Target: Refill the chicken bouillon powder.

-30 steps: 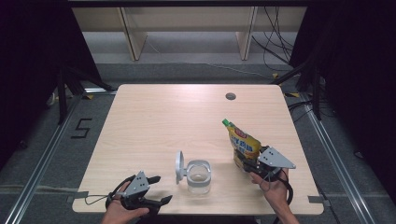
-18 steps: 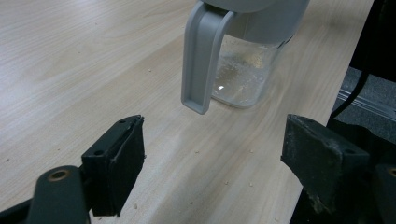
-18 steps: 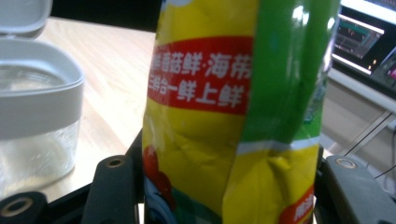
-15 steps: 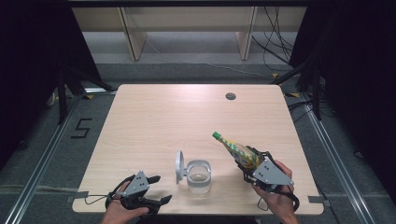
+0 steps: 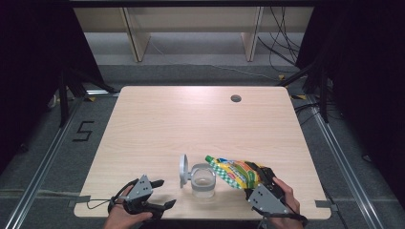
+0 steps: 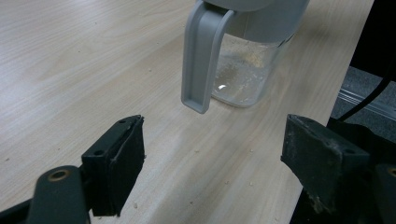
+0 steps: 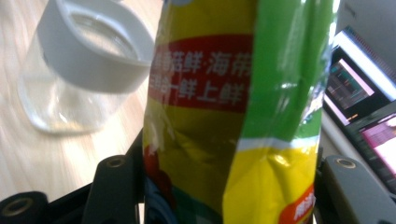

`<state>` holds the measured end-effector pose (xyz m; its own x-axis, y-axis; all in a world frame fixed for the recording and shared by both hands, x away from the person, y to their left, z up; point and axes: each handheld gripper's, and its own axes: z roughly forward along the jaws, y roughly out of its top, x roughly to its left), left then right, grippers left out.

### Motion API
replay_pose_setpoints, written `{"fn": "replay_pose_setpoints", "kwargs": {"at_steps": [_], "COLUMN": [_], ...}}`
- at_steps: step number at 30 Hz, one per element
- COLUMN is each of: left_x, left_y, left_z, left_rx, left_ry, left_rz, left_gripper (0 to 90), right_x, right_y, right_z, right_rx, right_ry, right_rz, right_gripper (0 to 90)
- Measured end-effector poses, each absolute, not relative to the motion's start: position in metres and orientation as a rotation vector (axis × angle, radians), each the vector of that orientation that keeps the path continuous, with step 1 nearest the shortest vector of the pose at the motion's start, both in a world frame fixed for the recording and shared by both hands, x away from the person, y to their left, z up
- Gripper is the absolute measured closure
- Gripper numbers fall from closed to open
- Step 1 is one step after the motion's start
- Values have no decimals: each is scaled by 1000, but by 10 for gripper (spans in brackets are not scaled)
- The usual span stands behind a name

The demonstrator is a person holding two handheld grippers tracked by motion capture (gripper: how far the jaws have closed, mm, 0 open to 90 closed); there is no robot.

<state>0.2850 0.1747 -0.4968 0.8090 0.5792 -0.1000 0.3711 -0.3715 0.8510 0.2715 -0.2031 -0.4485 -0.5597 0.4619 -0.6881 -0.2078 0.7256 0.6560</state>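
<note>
At the left of the high view, near the table's front edge, the left gripper [image 5: 161, 194] is resting in the person's left hand [image 5: 123, 217] with its jaws standing wide apart and gripping nothing, its tips pointing toward the middle of the wooden table [image 5: 200, 119]. In the left gripper view, the two black jaws are rising from the bottom with bare tabletop between them, and the clear jar [image 6: 245, 65] is standing beyond them, apart from both pads, its grey flip lid [image 6: 201, 56] hanging open down the side facing the camera; a few pale crumbs are lying on the wood around it. Moving rightward in the high view, the clear jar [image 5: 203, 180] is sitting upright near the front of the table, between the two grippers, with its lid [image 5: 183, 168] standing open on its left side. Just to its right, the yellow and green spouted pouch [image 5: 235, 172] is lying tilted almost level, its green cap end reaching over the jar's rim. The right gripper [image 5: 257, 177] is clamping the pouch's lower end, the jaws closing partway on its bulk, with the person's right hand [image 5: 286, 202] behind it at the table's front right. In the right gripper view, the pouch [image 7: 233, 116] is sitting squeezed between both jaws, and the jar [image 7: 79, 70] is showing at the upper left with its mouth open.
</note>
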Motion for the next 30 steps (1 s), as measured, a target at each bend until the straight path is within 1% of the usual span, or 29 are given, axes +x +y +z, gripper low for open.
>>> {"fn": "replay_pose_setpoints", "kwargs": {"at_steps": [3,5,9,15,16,18,20,21,23,24,26,30], "left_x": [286,285,285,286,285,286,285,285,286,286,286,287], "left_y": [175,175,175,175,175,175,175,175,175,175,174,176], "left_z": [-497,-497,-497,-497,-497,-497,-497,-497,-497,-497,-498,-497], "left_rx": [2012,2011,2011,2020,2018,2018,2016,2017,2024,2023,2017,2044], "left_ry": [703,703,702,676,702,701,701,702,677,678,703,671], "left_rz": [283,271,270,287,273,275,277,274,291,290,271,302], "left_gripper": [207,207,207,207,207,207,207,207,207,207,207,207], "right_x": [269,264,265,260,260,258,258,256,256,257,255,255], "right_y": [-199,-196,-191,-188,-188,-186,-185,-184,-184,-183,-183,-180], "right_z": [-447,-450,-450,-455,-454,-453,-449,-452,-451,-448,-452,-450], "right_rx": [79,83,-48,-68,-82,-121,-220,-182,-213,-257,-228,-307], "right_ry": [1958,1952,1904,1903,1895,1875,1824,1839,1831,1816,1826,1802], "right_rz": [767,718,603,542,526,466,369,378,357,321,325,264], "right_gripper": [450,451,452,453,453,453,454,454,454,454,454,456]}}
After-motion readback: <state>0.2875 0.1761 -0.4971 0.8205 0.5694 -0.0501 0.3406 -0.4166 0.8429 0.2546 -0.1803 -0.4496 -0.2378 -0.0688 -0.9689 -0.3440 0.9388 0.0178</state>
